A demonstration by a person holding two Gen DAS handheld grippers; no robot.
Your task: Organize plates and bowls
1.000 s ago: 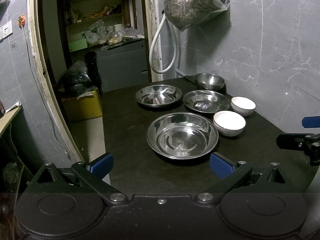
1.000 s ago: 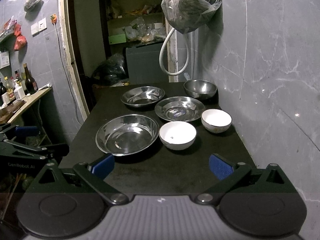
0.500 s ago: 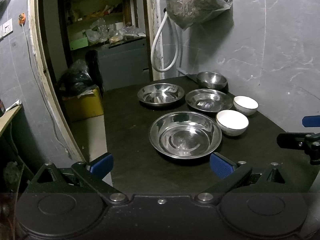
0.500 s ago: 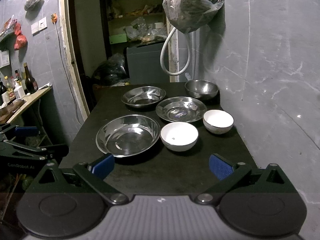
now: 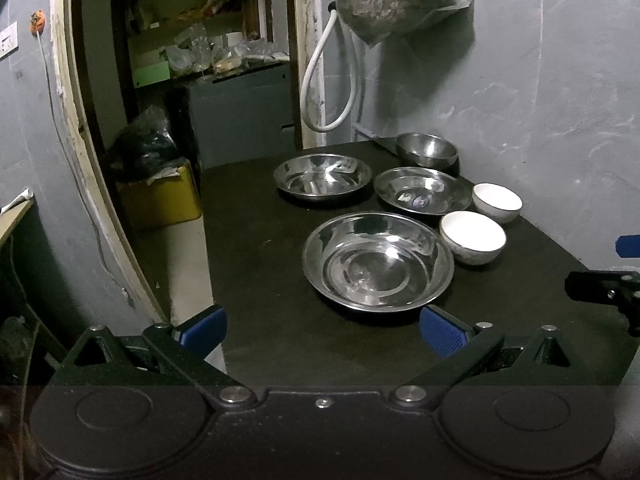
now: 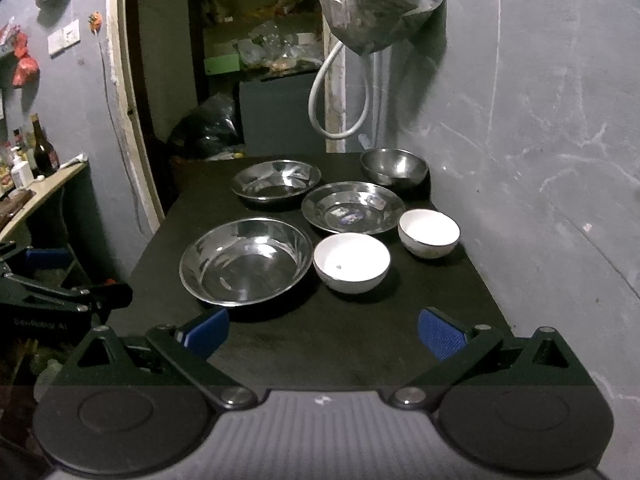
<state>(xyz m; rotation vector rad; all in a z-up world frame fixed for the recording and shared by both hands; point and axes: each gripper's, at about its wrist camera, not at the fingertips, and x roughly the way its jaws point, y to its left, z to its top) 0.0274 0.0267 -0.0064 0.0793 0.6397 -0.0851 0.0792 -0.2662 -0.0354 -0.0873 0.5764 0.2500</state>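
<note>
While you hold both grippers back at the near edge of the black surface [image 6: 360, 344], nothing is in either one. Your left gripper [image 5: 322, 330] has its jaws spread wide with only bare surface between the blue pads [image 5: 440, 334], and your right gripper [image 6: 322, 330] is the same, wide open and empty.

All the dishes sit further out, toward the grey marbled wall [image 6: 540, 140]. Closest to you is the big steel plate [image 6: 246, 260], deep and shiny, with a white bowl [image 6: 352, 262] just beside its right rim; can't tell if they actually touch. A second white bowl [image 6: 429, 233] sits a bit further back and to the right, near the wall. Behind those is a shallower steel plate with a sticker [image 6: 353, 207] in its middle, and left of that another steel plate [image 6: 277, 179]. At the far right corner there's a small steel bowl [image 6: 394, 166], right up by the wall.

From the left wrist view you get the same layout, with the big steel plate [image 5: 378, 260] just ahead of the right pad and the nearer white bowl [image 5: 473, 237] off to its right.

A plastic bag [image 6: 380, 4] of something dark hangs on the wall above the far end, with a white hose [image 6: 340, 96] looped under it.
</note>
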